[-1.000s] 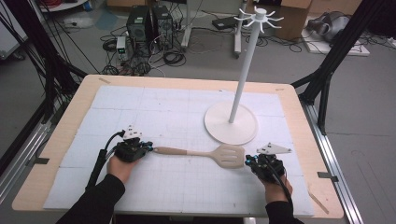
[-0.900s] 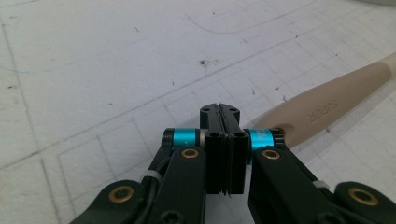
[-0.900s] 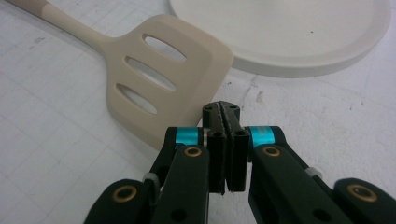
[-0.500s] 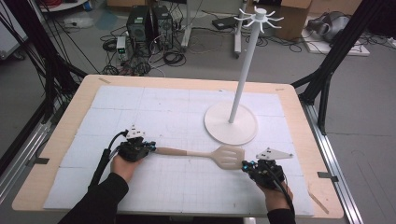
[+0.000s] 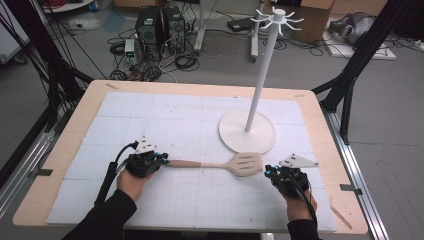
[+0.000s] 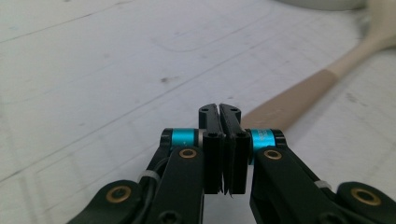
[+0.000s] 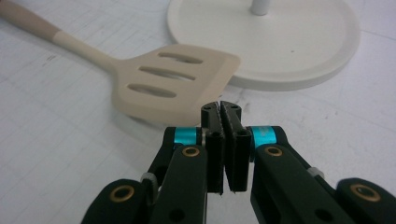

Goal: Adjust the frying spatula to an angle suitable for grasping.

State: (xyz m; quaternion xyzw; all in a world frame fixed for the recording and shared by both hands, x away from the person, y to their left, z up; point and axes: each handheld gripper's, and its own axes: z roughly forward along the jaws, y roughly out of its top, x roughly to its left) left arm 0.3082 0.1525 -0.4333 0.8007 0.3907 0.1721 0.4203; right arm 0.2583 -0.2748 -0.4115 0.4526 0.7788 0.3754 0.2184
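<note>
A beige slotted spatula (image 5: 225, 164) lies flat on the white mat between my two grippers, blade toward the right. My left gripper (image 5: 161, 160) rests at the handle's end, jaws shut with nothing between them; its own view has the tips (image 6: 219, 109) just left of the wooden handle (image 6: 299, 95). On the right, my other gripper (image 5: 269, 171) sits close to the blade, also shut and empty. In the right gripper view the tips (image 7: 221, 108) stand just before the blade (image 7: 173, 84), whose far corner overlaps the white stand base (image 7: 289, 42).
A tall white hook stand (image 5: 263, 65) rises from its round base (image 5: 235, 132) behind the spatula, with several hooks at the top. The gridded mat (image 5: 150, 115) covers a wooden table (image 5: 65, 145). Computers and cables lie on the floor beyond the far edge.
Both hands have shifted only slightly; the right gripper sits a little lower toward the front edge. The spatula has not moved.
</note>
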